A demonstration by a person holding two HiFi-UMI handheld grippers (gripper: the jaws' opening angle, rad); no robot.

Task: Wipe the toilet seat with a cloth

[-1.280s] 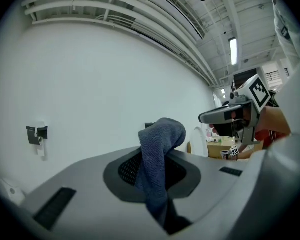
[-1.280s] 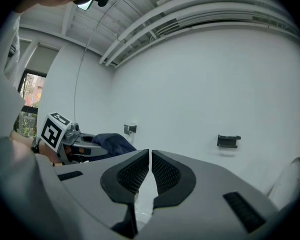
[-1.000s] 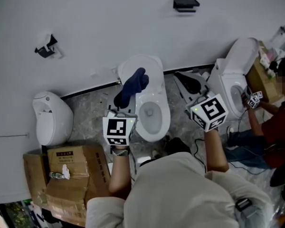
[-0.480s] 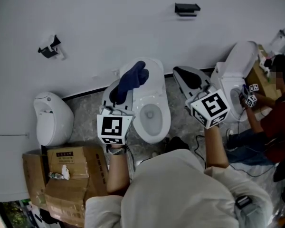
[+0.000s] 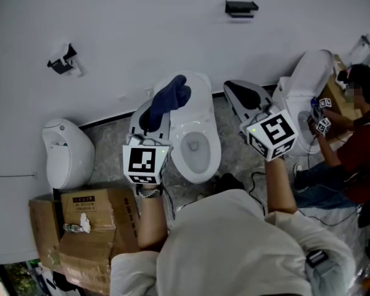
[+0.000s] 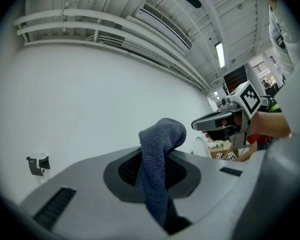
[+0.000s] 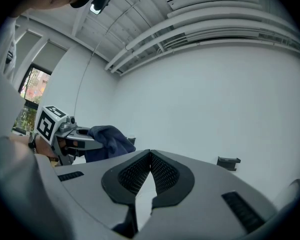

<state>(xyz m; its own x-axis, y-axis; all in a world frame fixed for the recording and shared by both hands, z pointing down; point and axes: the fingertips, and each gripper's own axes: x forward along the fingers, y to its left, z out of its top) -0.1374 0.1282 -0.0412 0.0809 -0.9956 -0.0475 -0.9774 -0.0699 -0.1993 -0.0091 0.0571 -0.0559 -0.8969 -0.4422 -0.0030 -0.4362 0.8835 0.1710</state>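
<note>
The left tool [image 5: 150, 123] is grasping a dark blue cloth [image 6: 157, 144]. The cloth's lower end is disappearing into the gap between the jaws and is covering much of the black meshed pads. It is looking soft and nubbly, standing up in a folded hump that is curling over at the top. In the head view it is sitting over the far left part of the glossy white oval toilet [image 5: 216, 156], hiding part of the raised lid. Further right, the right tool [image 7: 150, 156] is clenched on nothing, its meshed pads meeting at the tips.
</note>
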